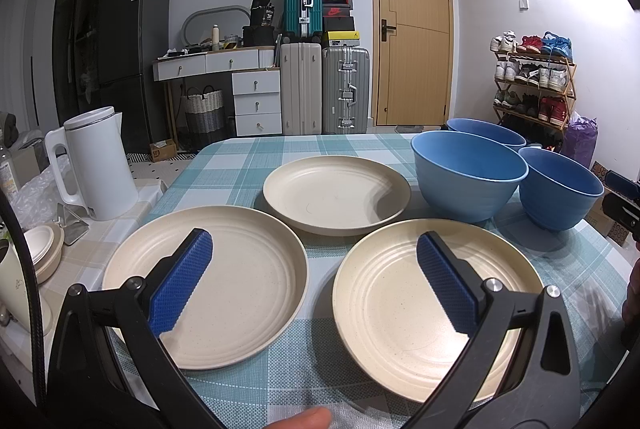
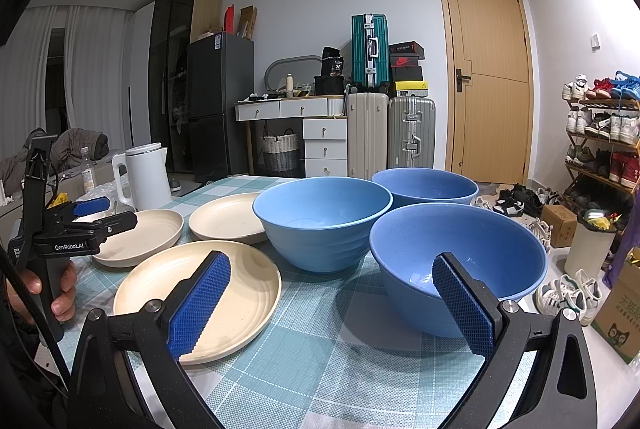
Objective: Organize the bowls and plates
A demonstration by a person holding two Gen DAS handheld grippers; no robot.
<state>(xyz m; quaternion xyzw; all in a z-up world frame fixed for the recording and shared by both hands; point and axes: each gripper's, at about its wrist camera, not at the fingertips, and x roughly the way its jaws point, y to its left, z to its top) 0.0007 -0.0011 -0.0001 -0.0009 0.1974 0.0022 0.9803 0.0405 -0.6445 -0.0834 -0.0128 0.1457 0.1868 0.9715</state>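
While both claws hover w/ nothing in them, the counter (image 1: 256, 157) carries 3 cream plates and 3 blue bowls, all upright and empty.

Plates: near-left plate (image 1: 224, 289) by the counter's left edge, near-right plate (image 1: 400, 309) just beside it w/ a strip of checked cloth between, far plate (image 1: 336, 195) behind the pair, toward mid-counter. None stacked, none touching as far as can be seen.

Bowls: front-left bowl (image 2: 320, 221), back bowl (image 2: 426, 187) and front-right bowl (image 2: 456, 261) clustered at the counter's right edge; back bowl closest to the far edge. Rims look very close; can't tell if they touch.

Left claw (image 1: 314, 261): spread wide, held low over the gap between the 2 near plates, one blue pad over each. A fingertip (image 1: 300, 419) shows at the bottom of the left wrist view. In the right wrist view a hand (image 2: 48, 289) grips its handle at the counter's left side.

Right claw (image 2: 332, 281): also wide apart, left pad over the near-right plate, right pad in front of the front-right bowl.

1 white kettle (image 1: 96, 165) stands off the counter's left edge.
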